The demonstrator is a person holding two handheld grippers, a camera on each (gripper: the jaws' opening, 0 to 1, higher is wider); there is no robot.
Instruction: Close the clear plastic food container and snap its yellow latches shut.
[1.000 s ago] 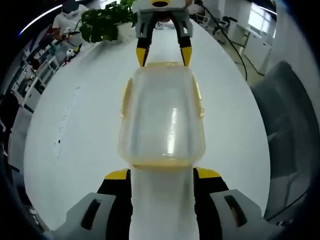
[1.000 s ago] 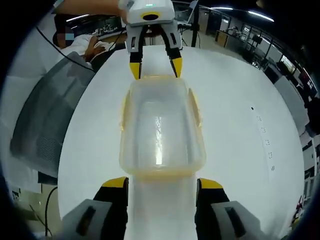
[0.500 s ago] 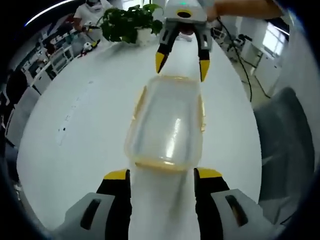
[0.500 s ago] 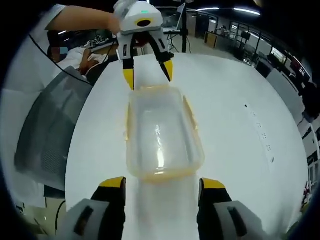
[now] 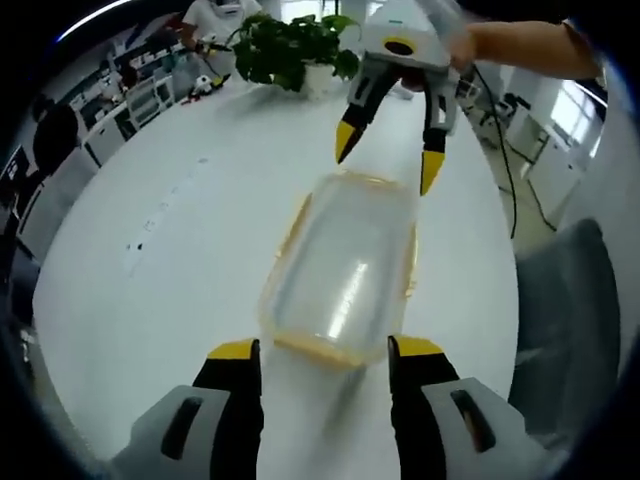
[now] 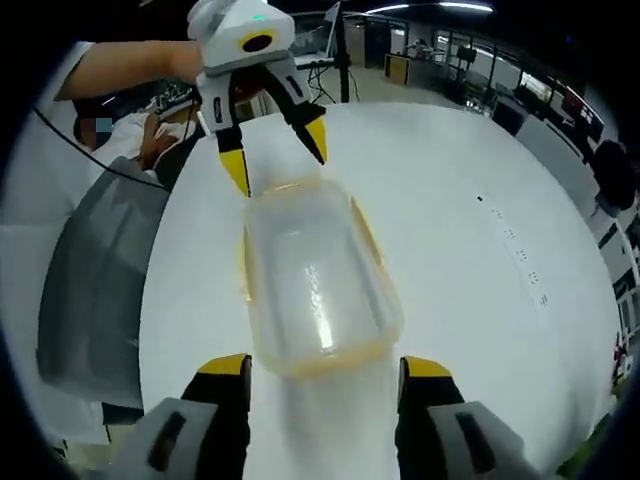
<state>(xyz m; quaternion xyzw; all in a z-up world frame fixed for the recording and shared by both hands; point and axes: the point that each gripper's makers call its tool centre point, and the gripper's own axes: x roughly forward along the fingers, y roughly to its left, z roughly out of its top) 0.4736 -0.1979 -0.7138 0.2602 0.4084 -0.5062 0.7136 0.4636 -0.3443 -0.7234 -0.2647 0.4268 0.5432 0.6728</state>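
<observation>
On the white table [image 5: 150,300], the lidded container [image 5: 345,265] sits between the left gripper [image 5: 322,350] and right gripper [image 6: 323,362], both spread and empty; next, probably press the yellow latches [image 6: 366,228] down.

A large white table [image 5: 150,300] with a rounded edge is seen under everything. At its far end in the left gripper view, a leafy green potted plant [image 5: 290,55] is set in a white pot. A grey chair [image 5: 560,320] is drawn up beside the table's edge. A dark cable [image 5: 505,170] is run along the edge of the table near the chair. Shelving [image 5: 130,95] is made out beyond the table's far edge.
</observation>
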